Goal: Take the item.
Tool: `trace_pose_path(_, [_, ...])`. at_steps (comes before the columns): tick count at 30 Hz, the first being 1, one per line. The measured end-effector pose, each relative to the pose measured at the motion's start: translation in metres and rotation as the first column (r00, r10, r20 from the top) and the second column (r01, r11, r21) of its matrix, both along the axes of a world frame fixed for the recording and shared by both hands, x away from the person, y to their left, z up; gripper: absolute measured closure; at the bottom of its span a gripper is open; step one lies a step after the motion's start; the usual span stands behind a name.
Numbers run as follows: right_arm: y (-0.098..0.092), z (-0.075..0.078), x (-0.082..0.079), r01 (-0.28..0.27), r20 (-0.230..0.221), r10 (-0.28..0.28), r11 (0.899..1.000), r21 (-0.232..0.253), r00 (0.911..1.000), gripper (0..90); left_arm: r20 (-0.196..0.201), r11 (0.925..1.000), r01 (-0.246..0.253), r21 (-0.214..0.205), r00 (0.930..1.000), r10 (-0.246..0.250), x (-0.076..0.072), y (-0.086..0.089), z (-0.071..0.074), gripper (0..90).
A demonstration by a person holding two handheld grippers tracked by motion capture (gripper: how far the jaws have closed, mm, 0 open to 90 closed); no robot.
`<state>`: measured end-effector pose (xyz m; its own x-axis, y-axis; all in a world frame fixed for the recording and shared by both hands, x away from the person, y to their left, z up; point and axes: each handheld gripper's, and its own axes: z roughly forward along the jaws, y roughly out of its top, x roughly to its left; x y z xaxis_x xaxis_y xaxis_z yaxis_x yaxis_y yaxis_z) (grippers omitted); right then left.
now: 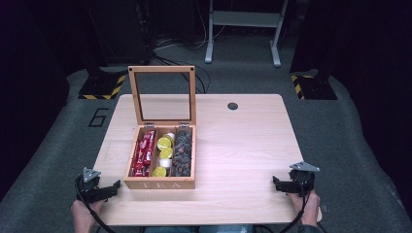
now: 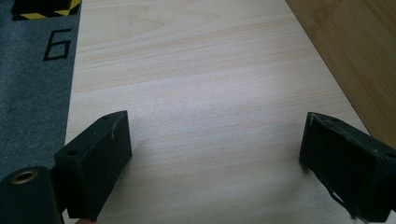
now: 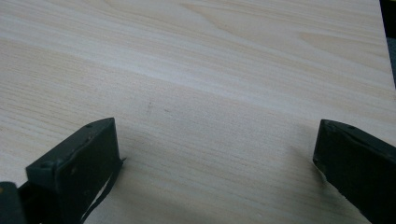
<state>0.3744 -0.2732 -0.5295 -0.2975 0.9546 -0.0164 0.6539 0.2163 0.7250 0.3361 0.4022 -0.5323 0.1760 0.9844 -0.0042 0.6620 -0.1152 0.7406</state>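
My left gripper [image 1: 108, 188] hovers at the table's [image 1: 243, 145] near left corner, jaws wide and empty, just beside the open tea box [image 1: 160, 183]. My right gripper [image 1: 284, 184], also agape, sits near the right edge.

free: bare table [image 1: 243, 145] right of tea box [image 1: 160, 183] | obstacle: upright lid [image 1: 162, 94] (behind compartments)
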Motion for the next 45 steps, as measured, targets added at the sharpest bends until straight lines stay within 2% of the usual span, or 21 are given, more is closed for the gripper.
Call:
trace_pose_path(10, [0.001,0.001,0.001,0.001,-0.007,-0.001,1.000,0.002,1.0000,0.0,-0.002,1.0000,-0.001,0.009,1.0000,0.001,0.002,0.000,0.000,8.8])
trace_pose_path(12, [0.001,0.000,0.001,-0.005,-0.003,0.005,1.000,-0.007,1.0000,0.0,-0.014,1.0000,-0.001,0.009,0.9999,0.001,0.002,0.000,0.001,8.8])
trace_pose_path(15, [0.001,0.001,0.001,-0.007,-0.008,0.007,1.000,-0.005,0.9999,0.0,-0.006,0.9999,-0.006,0.010,1.0000,0.006,0.003,0.000,0.001,8.8])
trace_pose_path(21, [0.001,0.001,0.001,-0.010,-0.005,0.010,1.000,-0.006,0.9999,0.0,-0.003,0.9991,0.042,0.007,0.9991,-0.042,0.004,-0.001,0.000,8.1])
trace_pose_path(27, [0.001,0.000,0.002,-0.003,-0.010,0.003,1.000,0.003,0.9999,0.0,-0.008,0.9989,0.046,-0.004,0.9989,-0.046,0.005,-0.002,0.001,8.1])
trace_pose_path(29, [0.001,0.000,0.002,0.002,-0.011,-0.002,1.000,0.005,0.9999,0.1,0.001,0.9986,0.051,-0.010,0.9987,-0.051,0.005,-0.001,0.002,9.4])
trace_pose_path(33, [0.000,0.000,0.003,-0.003,-0.017,0.003,1.000,0.010,0.9999,0.1,0.016,0.9983,0.053,-0.024,0.9985,-0.053,0.004,-0.001,0.011,9.9])
trace_pose_path(45, [0.000,0.000,0.002,0.003,-0.014,-0.003,1.000,0.018,0.9999,0.3,0.062,0.9944,0.092,-0.052,0.9941,-0.089,0.004,-0.007,0.049,10.1])
